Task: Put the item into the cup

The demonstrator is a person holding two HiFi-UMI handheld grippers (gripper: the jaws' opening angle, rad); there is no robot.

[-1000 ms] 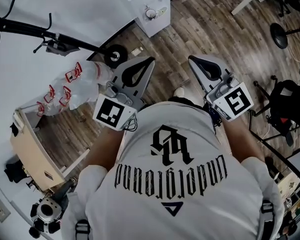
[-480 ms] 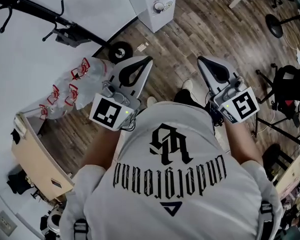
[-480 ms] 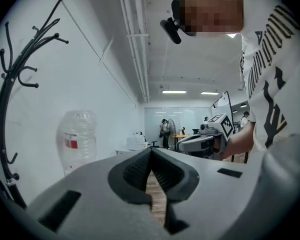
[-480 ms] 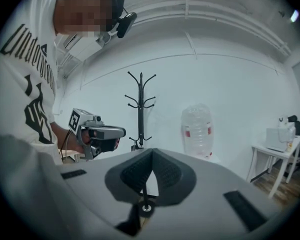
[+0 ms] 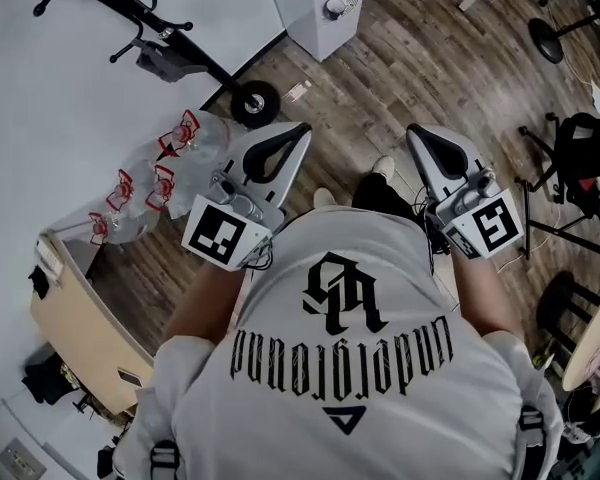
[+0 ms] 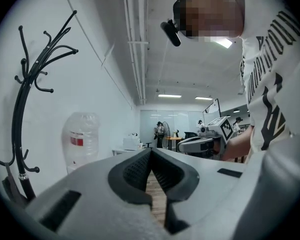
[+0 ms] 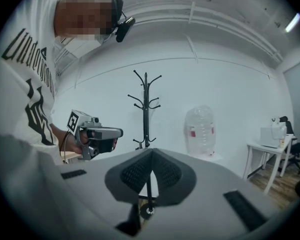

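Note:
Neither a cup nor an item for it shows in any view. A person in a white printed shirt holds both grippers out at chest height over a wood floor (image 5: 370, 98). My left gripper (image 5: 300, 131) is shut, its dark pads meeting at the tip with nothing between them (image 6: 151, 151). My right gripper (image 5: 413, 131) is shut too, tips together and empty (image 7: 151, 151). Each gripper appears in the other's view: the right gripper (image 6: 210, 140) and the left gripper (image 7: 97, 133).
A black coat rack (image 5: 150, 28) lies across the view, its base (image 5: 255, 103) near the left gripper. Several clear water bottles (image 5: 150, 183) stand by the white wall above a tan crate (image 5: 80, 318). A white cabinet (image 5: 320, 8) sits ahead, and a black chair (image 5: 585, 158) at right.
The head view has swung: coat rack, bottles and crate slid down and right in the picture. Both grippers stay shut in front of the chest, shifted slightly right.

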